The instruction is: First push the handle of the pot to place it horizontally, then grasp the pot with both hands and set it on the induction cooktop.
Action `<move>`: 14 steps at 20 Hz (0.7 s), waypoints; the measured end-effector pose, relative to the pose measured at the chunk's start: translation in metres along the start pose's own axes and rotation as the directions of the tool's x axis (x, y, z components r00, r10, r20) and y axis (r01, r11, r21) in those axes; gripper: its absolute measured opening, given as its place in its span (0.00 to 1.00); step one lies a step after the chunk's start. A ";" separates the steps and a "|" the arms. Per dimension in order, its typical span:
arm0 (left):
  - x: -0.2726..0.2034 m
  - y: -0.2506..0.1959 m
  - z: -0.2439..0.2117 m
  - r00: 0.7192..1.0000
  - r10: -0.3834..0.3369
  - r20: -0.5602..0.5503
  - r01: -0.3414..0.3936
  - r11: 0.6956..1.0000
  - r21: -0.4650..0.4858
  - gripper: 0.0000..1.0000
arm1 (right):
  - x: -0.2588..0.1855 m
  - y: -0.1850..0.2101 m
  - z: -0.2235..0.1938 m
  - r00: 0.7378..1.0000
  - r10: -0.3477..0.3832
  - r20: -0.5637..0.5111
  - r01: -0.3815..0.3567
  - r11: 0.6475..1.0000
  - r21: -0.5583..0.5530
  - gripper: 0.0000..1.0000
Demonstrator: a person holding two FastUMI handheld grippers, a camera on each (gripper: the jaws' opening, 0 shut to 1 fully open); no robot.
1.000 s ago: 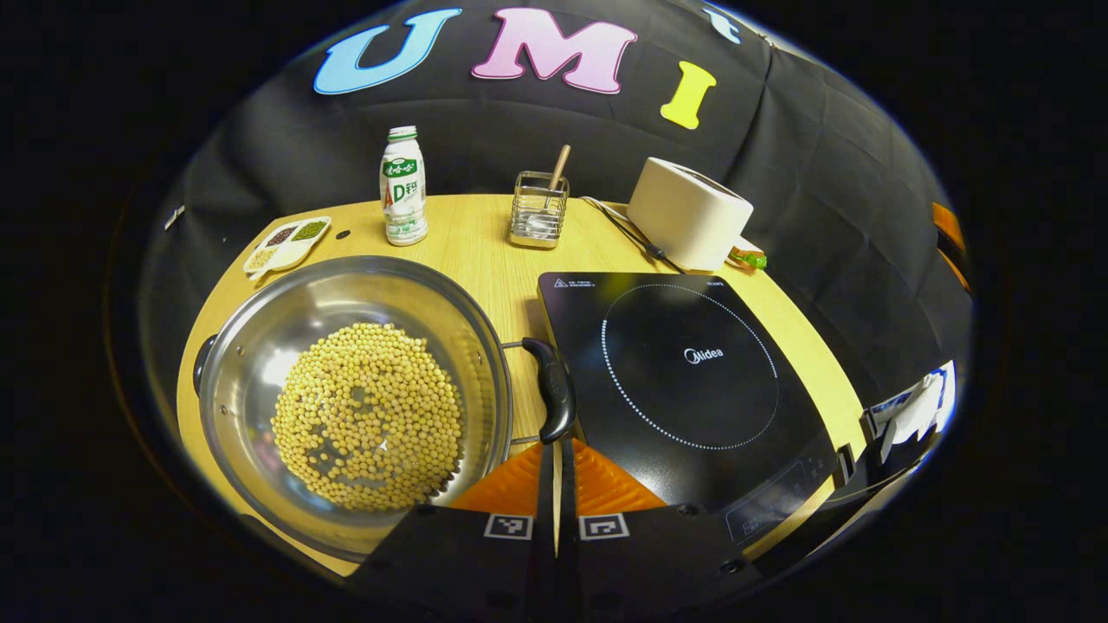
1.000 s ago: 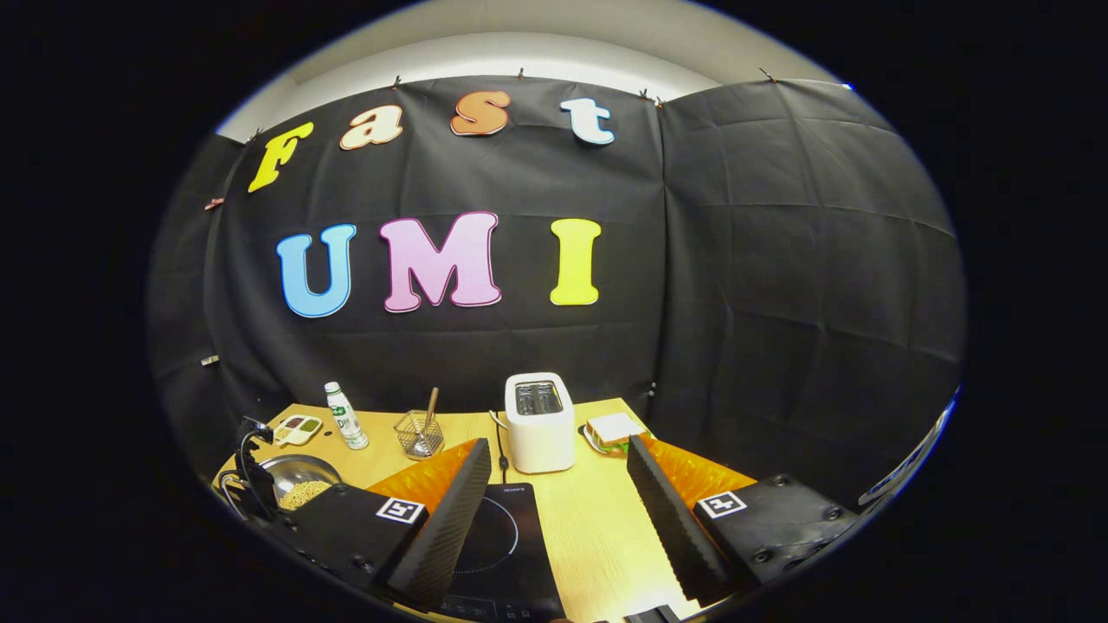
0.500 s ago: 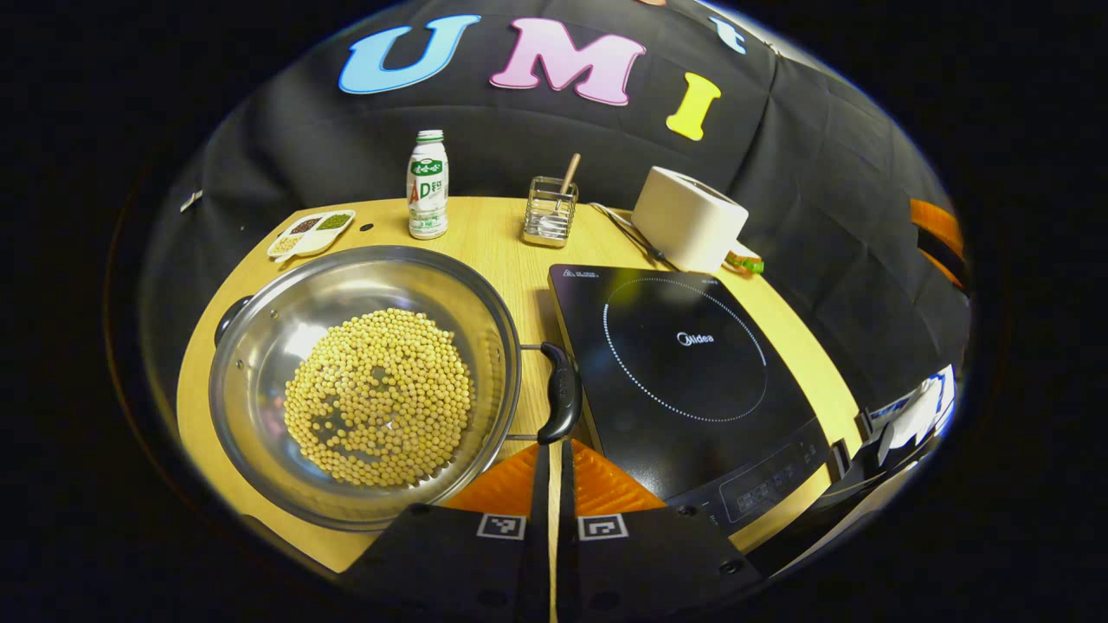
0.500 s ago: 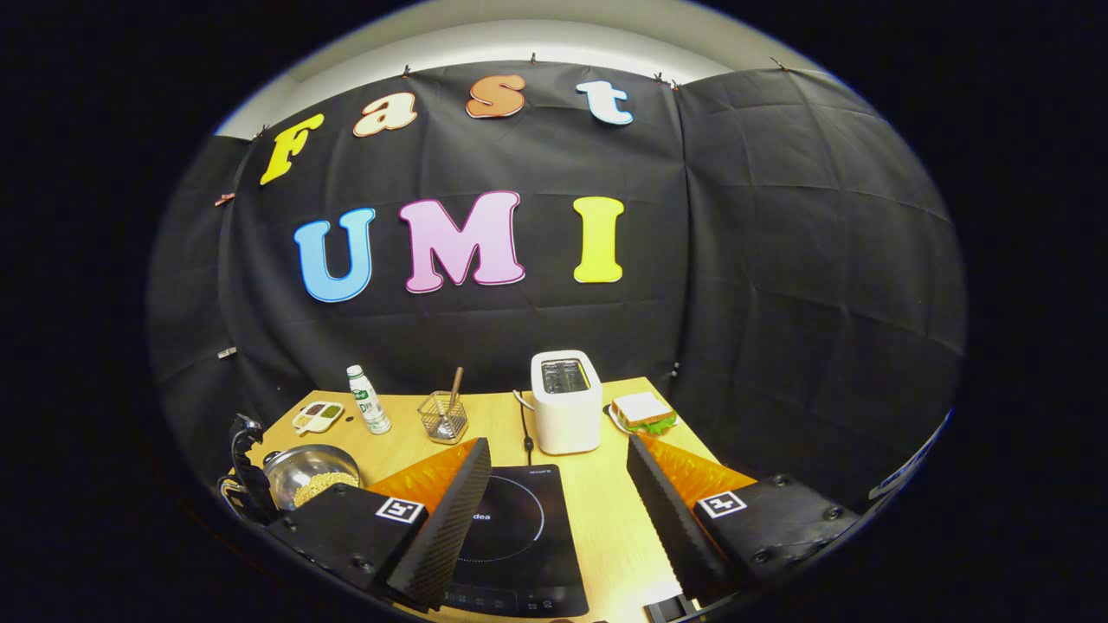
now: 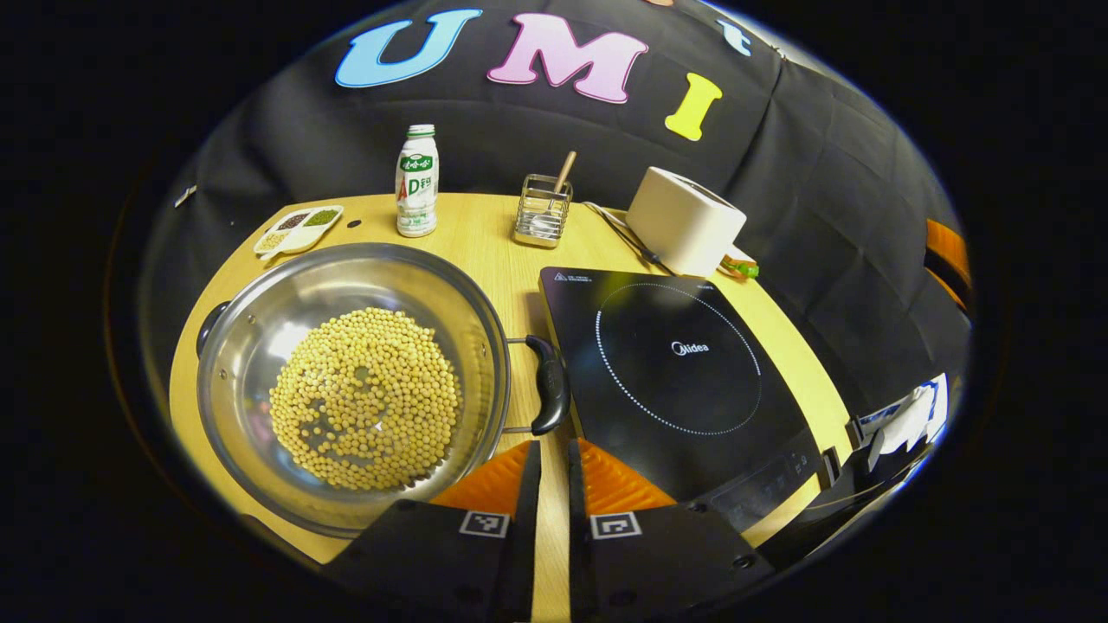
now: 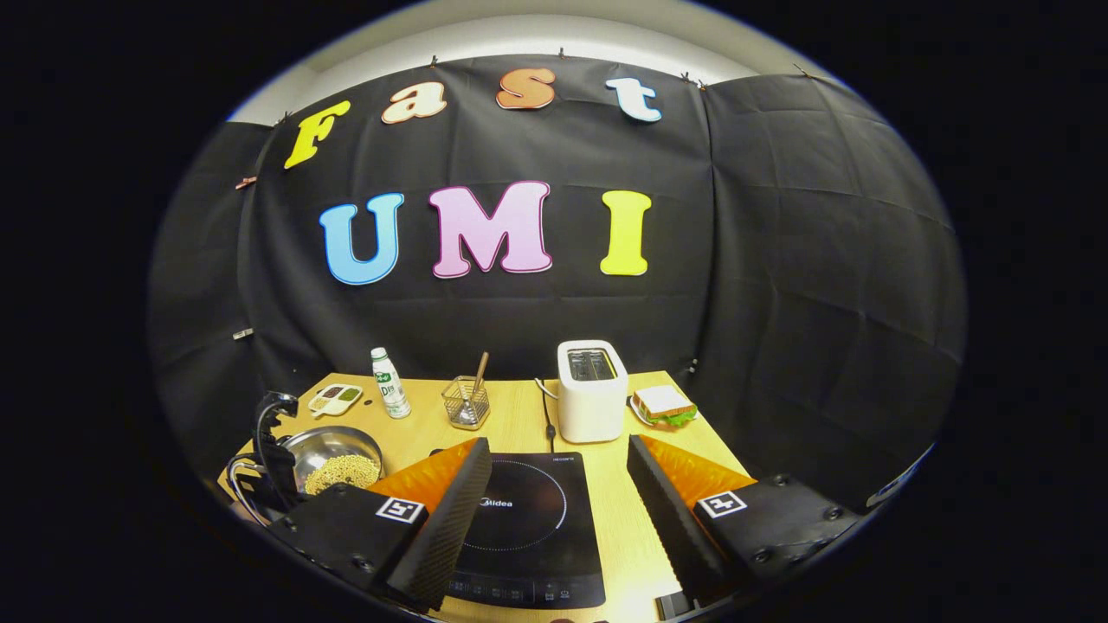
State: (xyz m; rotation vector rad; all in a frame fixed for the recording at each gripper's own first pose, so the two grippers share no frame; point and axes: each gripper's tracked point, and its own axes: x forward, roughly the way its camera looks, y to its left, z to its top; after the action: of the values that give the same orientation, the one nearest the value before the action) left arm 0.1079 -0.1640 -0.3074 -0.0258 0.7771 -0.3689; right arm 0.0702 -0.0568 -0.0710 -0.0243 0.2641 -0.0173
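Observation:
A steel pot (image 5: 260,294) holding soybeans (image 5: 363,398) sits on the left of the wooden table. Its black side handle (image 5: 550,385) points toward the black induction cooktop (image 5: 675,363) right beside it; a second handle (image 5: 208,322) is on the far side. My left gripper (image 5: 554,448) hovers just short of the near handle, fingers a narrow gap apart, holding nothing. In the right gripper view, my right gripper (image 6: 558,446) stands wide open above the cooktop (image 6: 528,510), with the pot (image 6: 320,441) off to its left.
Along the back of the table (image 5: 485,234) stand a divided dish of beans (image 5: 299,227), a bottle (image 5: 417,182), a wire holder with a spoon (image 5: 541,212) and a white toaster (image 5: 684,221) with its cable. A sandwich on a plate (image 6: 662,404) lies right of the toaster.
My left gripper has drawn back a little from the pot's handle and its fingers have parted slightly. The right gripper has moved so the cooktop sits more squarely between its fingers.

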 end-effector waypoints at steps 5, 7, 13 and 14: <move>-0.028 0.004 0.010 0.998 -0.005 0.055 0.004 1.000 0.015 0.46 | 0.001 0.012 -0.011 1.000 -0.002 -0.029 0.002 1.000 0.015 0.99; -0.048 0.011 0.025 0.993 -0.012 0.116 0.011 1.000 0.008 0.56 | 0.005 0.031 -0.018 0.998 0.028 -0.054 -0.027 0.999 0.021 0.99; -0.112 0.091 0.078 0.959 0.092 0.269 -0.095 0.995 -0.004 0.95 | 0.032 0.123 -0.059 0.964 0.183 -0.193 -0.177 0.983 0.050 0.99; -0.120 0.108 0.085 0.952 0.111 0.287 -0.112 0.994 -0.013 0.95 | 0.039 0.140 -0.066 0.954 0.205 -0.217 -0.197 0.979 0.060 0.99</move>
State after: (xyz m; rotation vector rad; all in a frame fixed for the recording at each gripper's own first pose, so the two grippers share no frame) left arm 0.1218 -0.0319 -0.1819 -0.0315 0.4876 -0.2516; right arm 0.0922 0.0809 -0.1480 0.0427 0.4898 0.1787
